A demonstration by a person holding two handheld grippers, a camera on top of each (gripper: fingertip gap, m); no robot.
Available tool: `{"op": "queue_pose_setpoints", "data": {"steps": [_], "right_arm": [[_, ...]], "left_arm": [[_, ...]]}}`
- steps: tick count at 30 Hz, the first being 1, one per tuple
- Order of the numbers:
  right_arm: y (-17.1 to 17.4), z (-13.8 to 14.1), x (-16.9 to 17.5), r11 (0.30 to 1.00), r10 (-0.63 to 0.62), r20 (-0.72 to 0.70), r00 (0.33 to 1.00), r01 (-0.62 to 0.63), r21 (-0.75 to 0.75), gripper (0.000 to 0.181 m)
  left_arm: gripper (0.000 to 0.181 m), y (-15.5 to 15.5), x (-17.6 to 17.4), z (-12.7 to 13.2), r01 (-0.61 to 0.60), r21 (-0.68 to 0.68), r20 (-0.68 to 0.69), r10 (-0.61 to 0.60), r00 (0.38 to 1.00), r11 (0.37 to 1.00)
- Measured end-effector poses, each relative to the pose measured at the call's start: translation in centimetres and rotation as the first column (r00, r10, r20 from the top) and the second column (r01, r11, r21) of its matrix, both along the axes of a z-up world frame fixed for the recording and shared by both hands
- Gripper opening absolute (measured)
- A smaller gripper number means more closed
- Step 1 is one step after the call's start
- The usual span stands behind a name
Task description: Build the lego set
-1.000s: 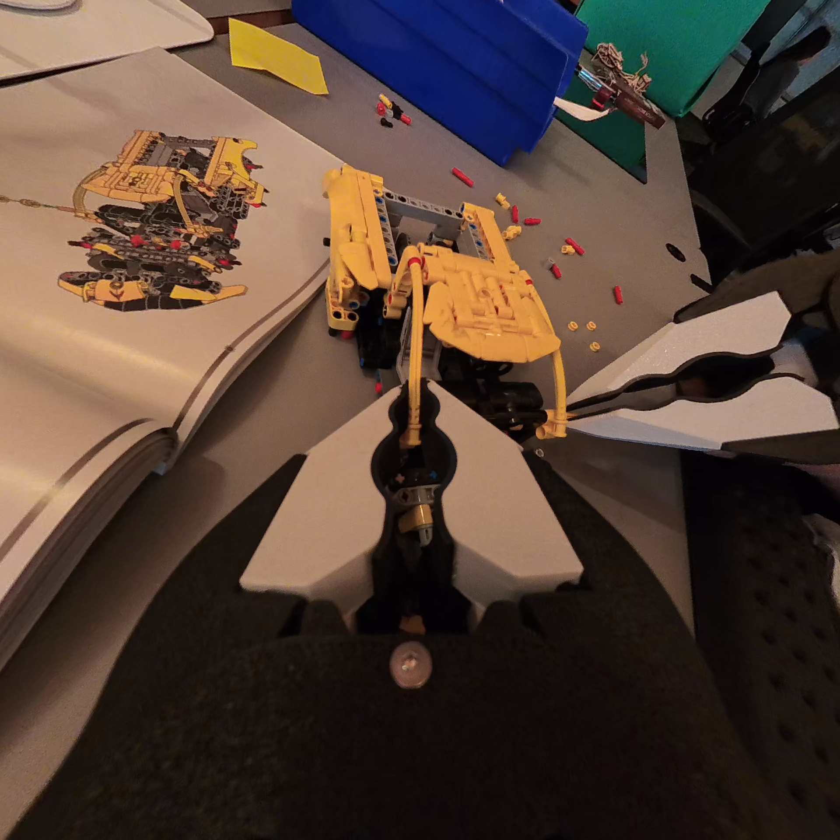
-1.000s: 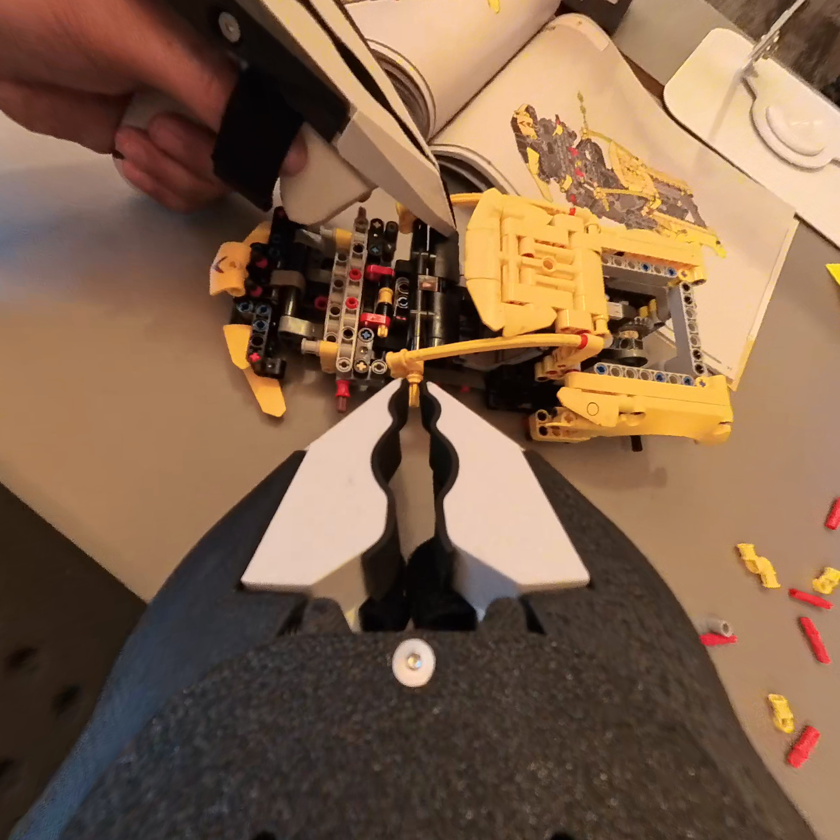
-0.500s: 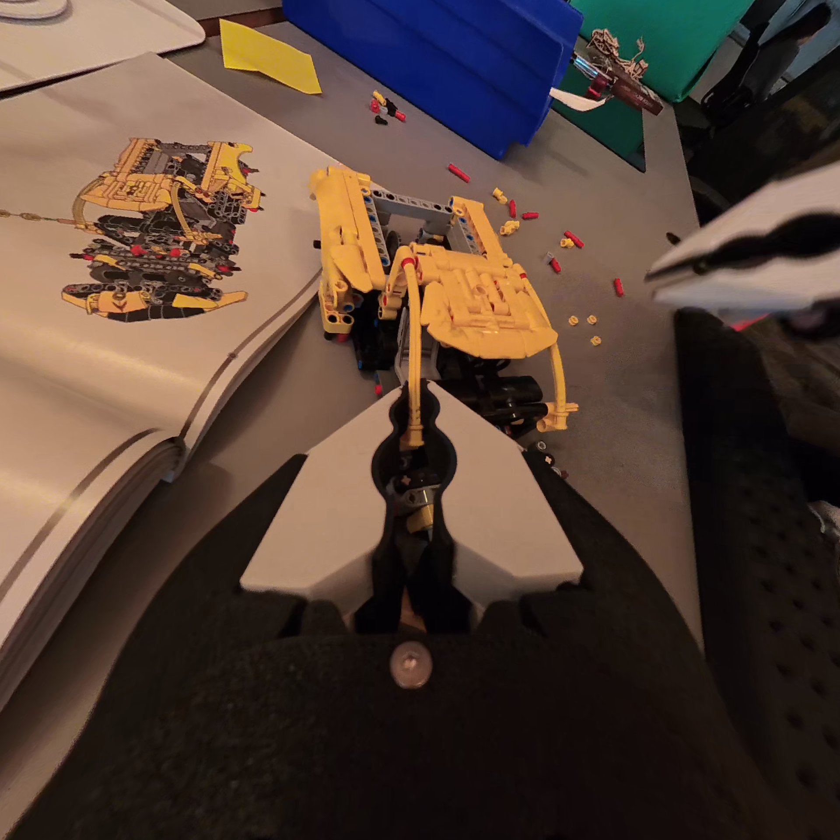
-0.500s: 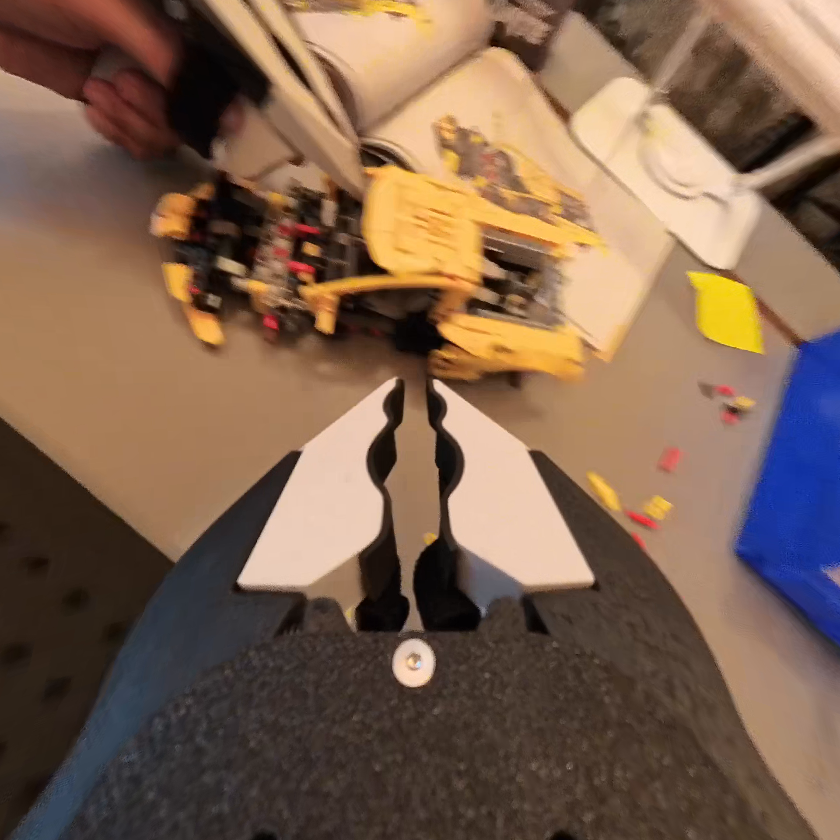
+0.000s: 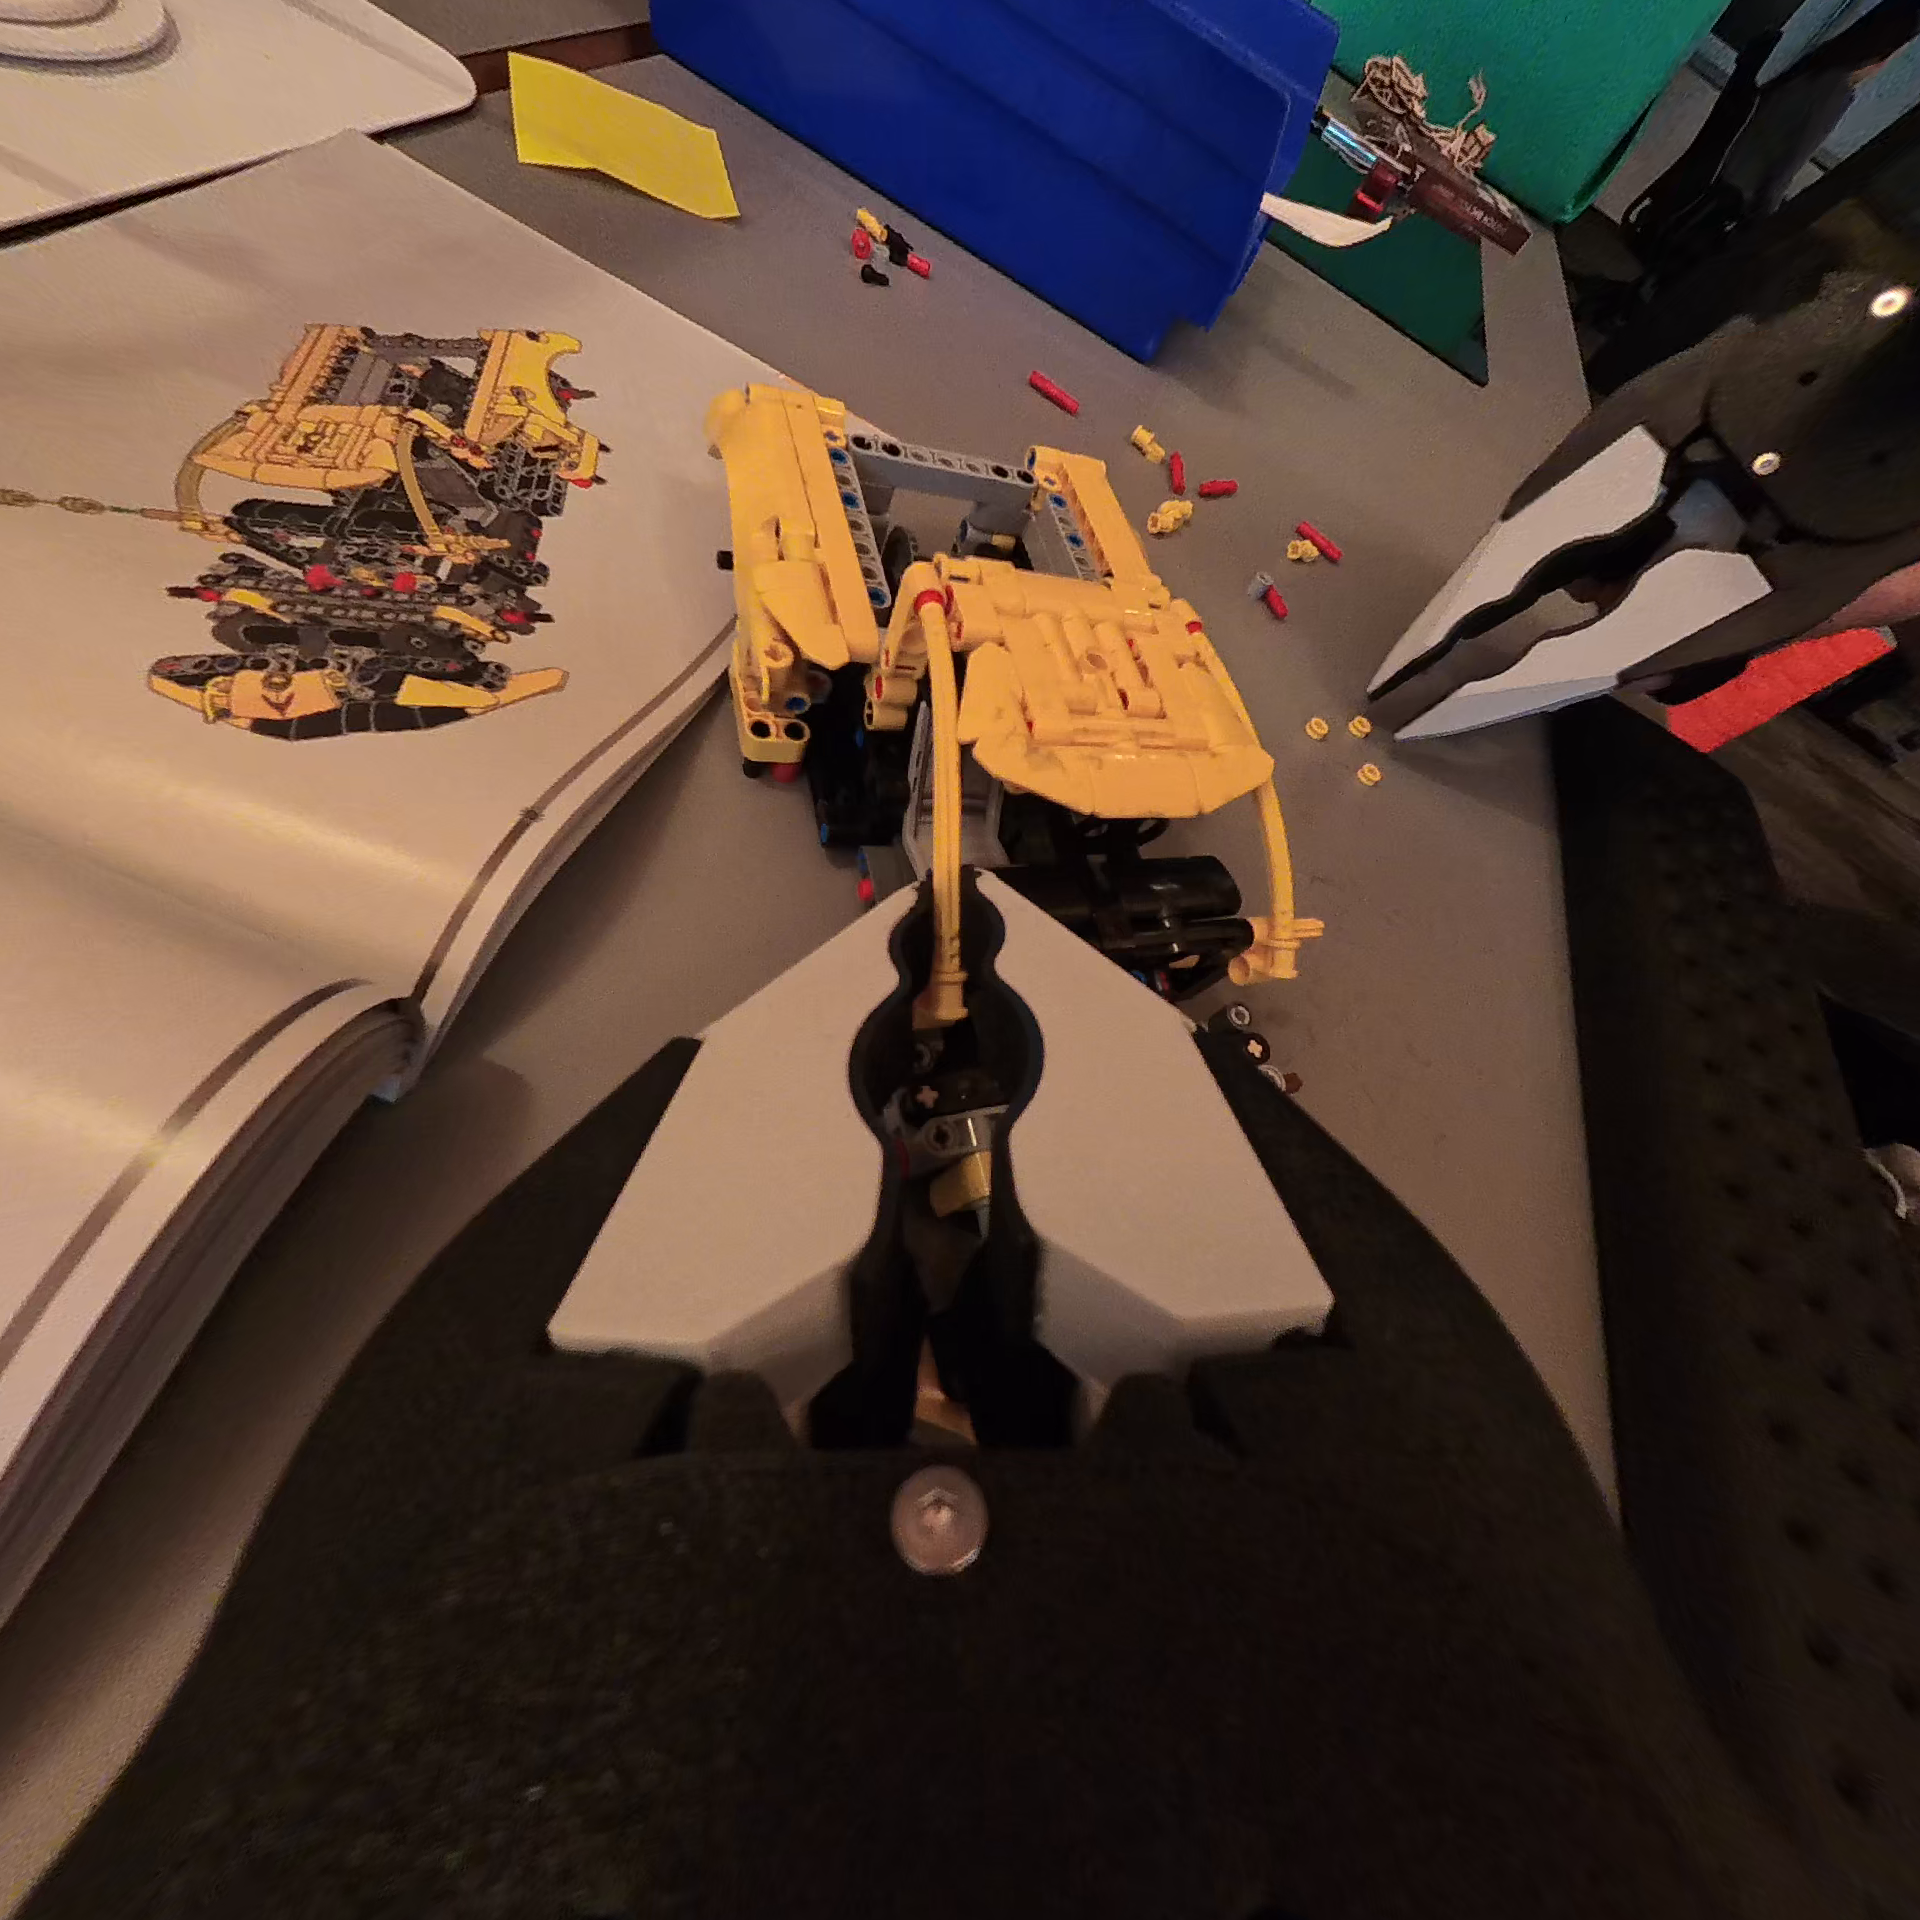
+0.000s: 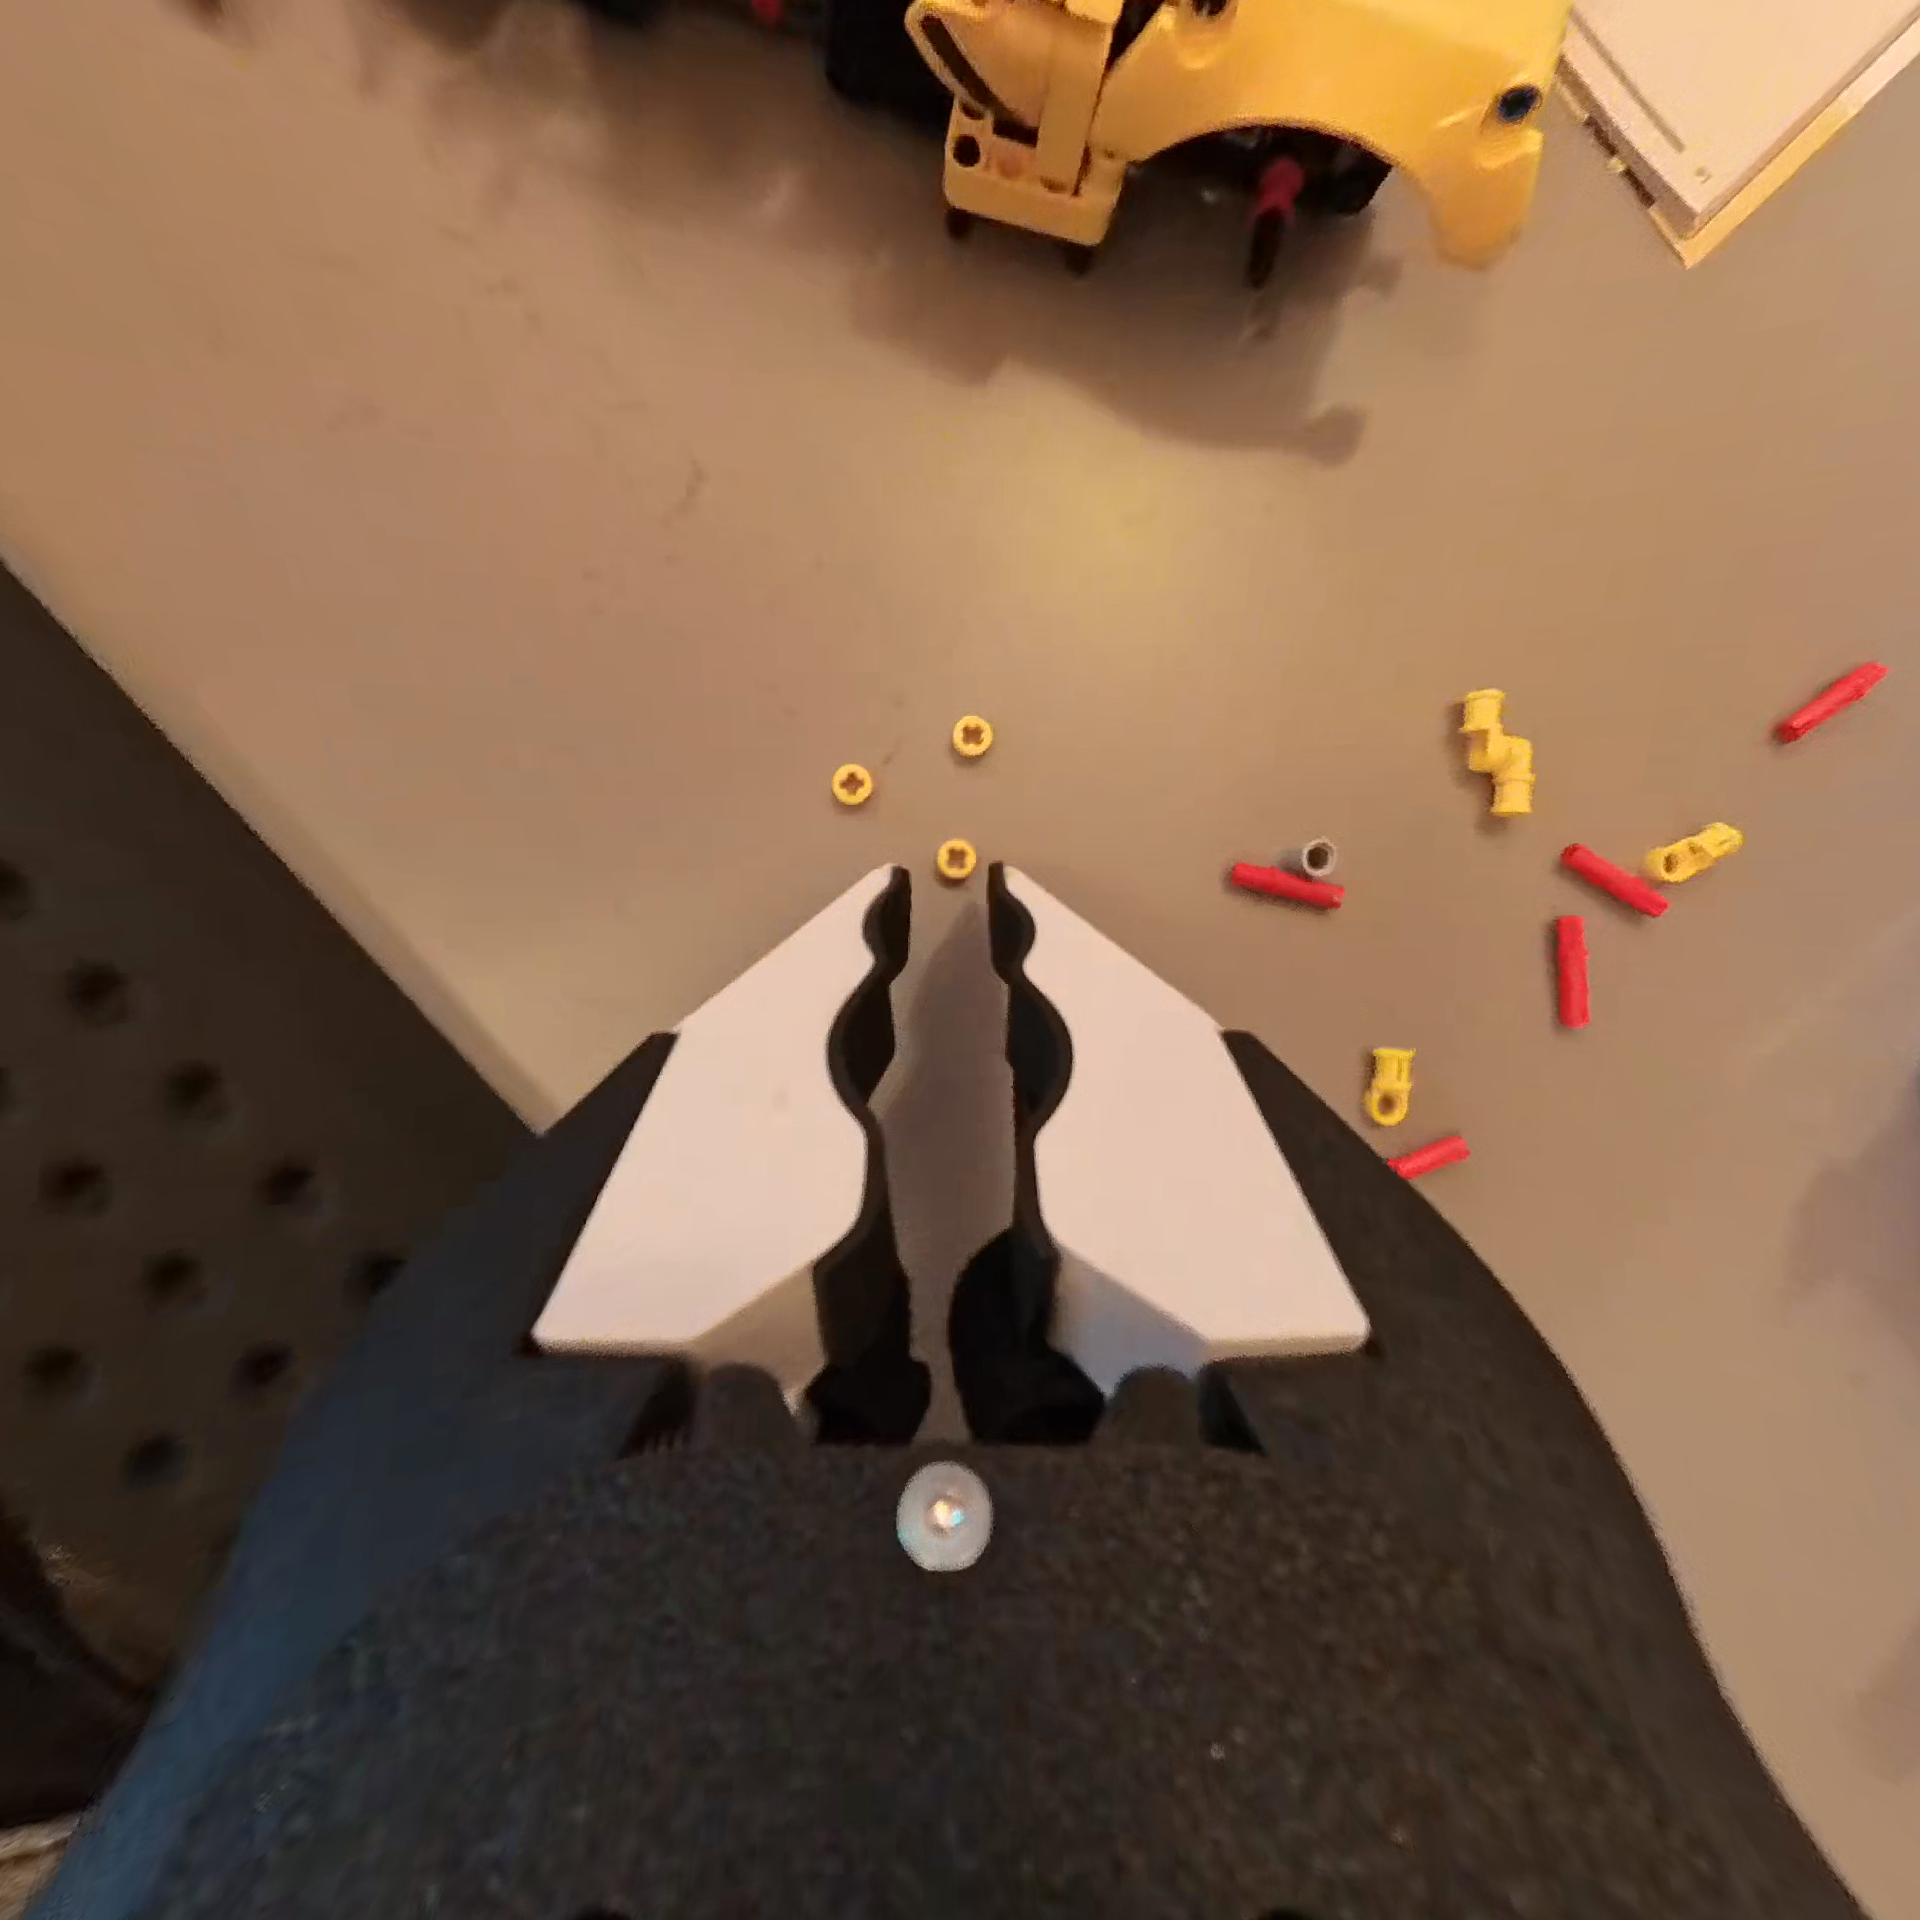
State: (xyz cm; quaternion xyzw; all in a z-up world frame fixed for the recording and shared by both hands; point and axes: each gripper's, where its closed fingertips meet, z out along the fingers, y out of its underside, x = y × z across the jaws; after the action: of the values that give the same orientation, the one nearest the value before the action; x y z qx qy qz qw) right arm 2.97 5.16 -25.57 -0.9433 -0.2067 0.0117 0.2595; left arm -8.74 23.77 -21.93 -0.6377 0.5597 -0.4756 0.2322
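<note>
The yellow and black lego model [image 5: 1081,675] lies on the grey table [image 5: 1434,935]. My left gripper [image 5: 945,883] is shut on the model's near end, with a thin yellow hose [image 5: 943,790] running between the tips. My right gripper [image 6: 948,878] is open and empty, tips low over the table. A small yellow ring [image 6: 955,859] lies right at the gap between its tips, with two more rings [image 6: 852,784] just beyond. The right gripper also shows in the left wrist view [image 5: 1392,712], next to those rings [image 5: 1340,732]. The model's edge [image 6: 1247,104] is at the top of the right wrist view.
The open instruction book [image 5: 312,675] lies left of the model. Loose red pins [image 6: 1286,886] and yellow connectors [image 6: 1496,753] are scattered right of the rings. A blue bin [image 5: 987,135] and a green bin [image 5: 1538,94] stand behind. A black perforated mat [image 6: 156,1143] borders the table. Left tips to right tips: about 25 cm. Between my left fingertips and the open instruction book [image 5: 312,675] there is roughly 12 cm.
My right gripper let go of the yellow hose's end, swung away from the model to the right and came down at the three yellow rings. My left gripper kept its hold on the model.
</note>
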Motion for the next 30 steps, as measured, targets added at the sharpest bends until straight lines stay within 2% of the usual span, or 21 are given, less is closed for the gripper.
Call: {"op": "queue_pose_setpoints", "data": {"steps": [11,12,14,16,18,20,22,24,26,28,30], "right_arm": [[0.6,-0.7,-0.2,0.997,0.041,-0.003,0.999,-0.041,-0.066,0.006],[0.8,-0.4,-0.8,0.997,0.067,-0.009,0.998,-0.067,-0.037,0.006],[2.0,1.7,-2.8,0.983,0.147,-0.027,0.989,-0.143,0.112,0.006],[3.7,4.5,-6.0,0.908,0.271,0.002,0.963,-0.256,0.332,0.006],[4.5,5.1,-9.6,0.804,0.402,0.077,0.913,-0.392,0.447,0.006],[6.2,4.3,-10.4,0.757,0.372,0.235,0.898,-0.440,0.484,0.006],[7.7,4.7,-11.1,0.646,0.327,0.352,0.877,-0.480,0.594,0.005],[8.6,4.6,-11.3,0.567,0.296,0.445,0.845,-0.531,0.630,0.005],[9.1,4.0,-11.3,0.555,0.298,0.500,0.813,-0.573,0.603,0.005],[9.4,4.6,-11.7,0.507,0.287,0.537,0.793,-0.602,0.618,0.005],[9.6,4.1,-11.9,0.500,0.294,0.554,0.779,-0.619,0.605,0.005]], "left_arm": [[0.004,0.0,0.0,0.0,0.009,-0.006,-0.001,-0.009,1.000,1.000],[0.004,0.0,0.0,0.0,0.010,-0.003,-0.002,-0.010,1.000,1.000],[0.004,0.0,0.0,0.0,0.011,-0.001,-0.003,-0.011,1.000,1.000],[0.004,0.0,0.0,0.0,0.013,-0.012,0.000,-0.013,1.000,1.000],[0.004,0.0,0.0,0.0,0.017,-0.031,0.004,-0.017,1.000,0.999],[0.004,0.0,0.0,0.0,0.025,-0.039,0.005,-0.024,1.000,0.999],[0.004,0.0,0.0,0.0,0.031,-0.041,0.008,-0.031,0.999,0.999],[0.004,0.0,0.0,0.0,0.036,-0.057,0.013,-0.035,0.999,0.998],[0.004,0.0,0.0,0.0,0.036,-0.070,0.019,-0.035,0.999,0.997],[0.004,0.0,0.0,0.0,0.035,-0.073,0.020,-0.034,0.999,0.997],[0.004,0.0,0.0,0.0,0.035,-0.072,0.019,-0.034,0.999,0.997]]}}
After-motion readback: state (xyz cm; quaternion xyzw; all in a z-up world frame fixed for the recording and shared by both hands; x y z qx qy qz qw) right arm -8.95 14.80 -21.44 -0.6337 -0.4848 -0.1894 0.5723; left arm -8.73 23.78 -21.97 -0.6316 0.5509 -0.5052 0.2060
